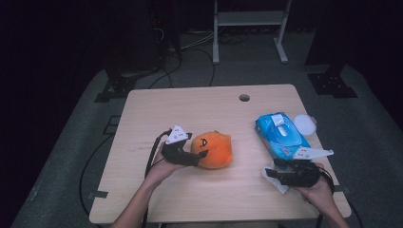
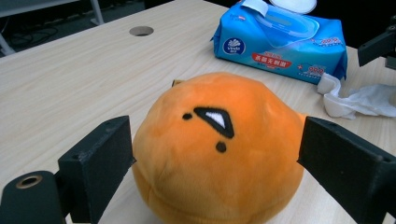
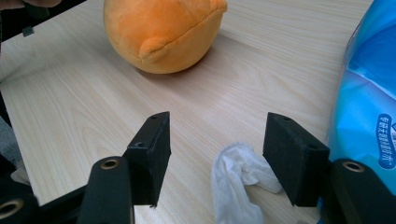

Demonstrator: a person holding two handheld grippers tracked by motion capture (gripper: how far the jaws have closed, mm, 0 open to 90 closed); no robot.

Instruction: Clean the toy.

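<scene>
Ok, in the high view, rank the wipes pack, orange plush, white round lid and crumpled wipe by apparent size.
1. wipes pack, narrowly
2. orange plush, nearly as large
3. white round lid and crumpled wipe: unsure, since the right gripper covers part of the wipe.

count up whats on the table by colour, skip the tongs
orange: 1, the plush toy
blue: 1, the wet wipes pack
white: 2, the round lid and the crumpled wipe
total: 4
</scene>
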